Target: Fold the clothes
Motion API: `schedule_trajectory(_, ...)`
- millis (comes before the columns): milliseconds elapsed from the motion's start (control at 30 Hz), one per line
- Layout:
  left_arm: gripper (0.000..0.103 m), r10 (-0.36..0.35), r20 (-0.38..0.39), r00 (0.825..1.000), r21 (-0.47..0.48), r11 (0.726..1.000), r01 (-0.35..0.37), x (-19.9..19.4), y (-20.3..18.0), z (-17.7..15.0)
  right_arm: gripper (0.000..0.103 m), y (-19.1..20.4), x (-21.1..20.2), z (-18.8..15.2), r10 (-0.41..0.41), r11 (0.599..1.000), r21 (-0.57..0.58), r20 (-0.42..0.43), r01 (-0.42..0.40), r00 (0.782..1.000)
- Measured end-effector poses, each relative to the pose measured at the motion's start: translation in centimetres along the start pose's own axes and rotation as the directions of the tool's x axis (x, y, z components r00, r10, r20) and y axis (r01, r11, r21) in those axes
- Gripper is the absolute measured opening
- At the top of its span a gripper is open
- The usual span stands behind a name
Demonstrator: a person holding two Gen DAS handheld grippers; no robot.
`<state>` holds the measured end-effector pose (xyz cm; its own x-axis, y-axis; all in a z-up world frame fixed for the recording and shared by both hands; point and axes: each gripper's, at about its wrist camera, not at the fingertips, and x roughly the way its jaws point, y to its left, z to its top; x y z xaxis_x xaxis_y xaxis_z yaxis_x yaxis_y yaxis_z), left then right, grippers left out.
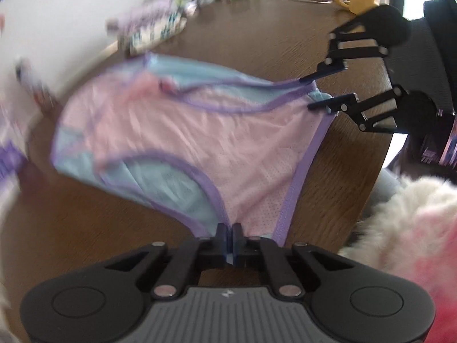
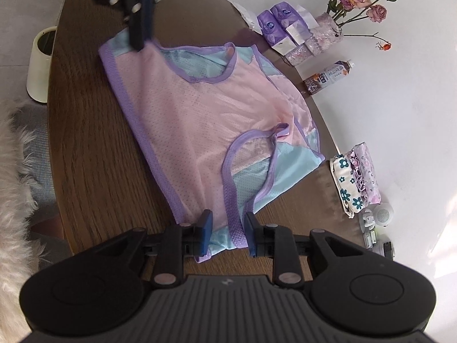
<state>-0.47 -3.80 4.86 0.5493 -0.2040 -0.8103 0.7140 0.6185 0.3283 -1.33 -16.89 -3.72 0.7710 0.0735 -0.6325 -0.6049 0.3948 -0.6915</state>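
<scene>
The mesh vest (image 2: 200, 114) is spread flat on the bench (image 2: 94, 143). One shoulder is clamped by the left tongs (image 1: 230, 233); the opposite shoulder strap is straddled by the right tongs (image 2: 228, 228), jaws apart, presumably for folding.

In the left wrist view the upper left of the frame is smeared by motion: the patterned things (image 1: 148, 31) along the counter (image 1: 257, 37) edge cannot be told apart, and the far half of the pink garment (image 1: 177, 125) is soft too. At the right edge a fluffy white and pink mass (image 1: 411, 228) is cut off. In the right wrist view the left hand-held gripper (image 2: 142, 43) is cut by the top edge, and the bottle (image 2: 328, 77) label is too small to read.
</scene>
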Motion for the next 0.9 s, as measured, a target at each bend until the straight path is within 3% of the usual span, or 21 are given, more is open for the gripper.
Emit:
schedule_trajectory(67,0.003,0.086,0.036,0.996,0.097,0.991,-0.089,-0.9,-0.8,0.0,0.022,0.2,0.0,0.0,-0.002,1.000,-0.014,0.003,0.002,1.000)
schedule_trajectory(133,0.008,0.122,0.028,0.992,0.149,0.981,-0.125,-1.2,-1.3,-0.1,0.022,0.3,0.0,0.0,-0.008,1.000,-0.025,0.004,0.008,1.000)
schedule_trajectory(267,0.013,0.116,-0.027,0.993,0.091,0.989,-0.113,-1.1,-0.3,-0.6,0.022,0.3,0.0,-0.1,-0.010,1.000,-0.013,0.011,0.010,1.000)
schedule_trajectory(433,0.014,-0.003,-0.002,1.000,-0.018,1.000,0.003,-1.3,0.9,-0.6,0.022,0.3,-0.1,-0.2,-0.012,1.000,0.008,0.016,0.012,1.000)
schedule_trajectory(600,0.014,-0.059,-0.034,0.998,-0.011,0.998,0.058,0.2,0.0,0.1,0.022,0.4,0.0,-0.3,-0.021,1.000,0.011,0.019,0.021,1.000)
schedule_trajectory(767,0.000,-0.157,-0.083,0.984,-0.103,0.983,0.149,1.4,1.0,0.3,0.022,0.4,-0.1,-0.4,-0.024,1.000,0.016,0.024,0.024,0.999)
schedule_trajectory(800,0.000,-0.132,-0.070,0.989,-0.085,0.988,0.126,1.1,0.9,0.4,0.022,0.5,-0.1,-0.4,-0.024,1.000,0.016,0.025,0.023,0.999)
schedule_trajectory(900,0.000,0.048,0.014,0.999,0.063,0.997,-0.048,-0.4,-0.3,0.6,0.022,0.4,-0.1,-0.5,-0.019,1.000,0.013,0.030,0.019,0.999)
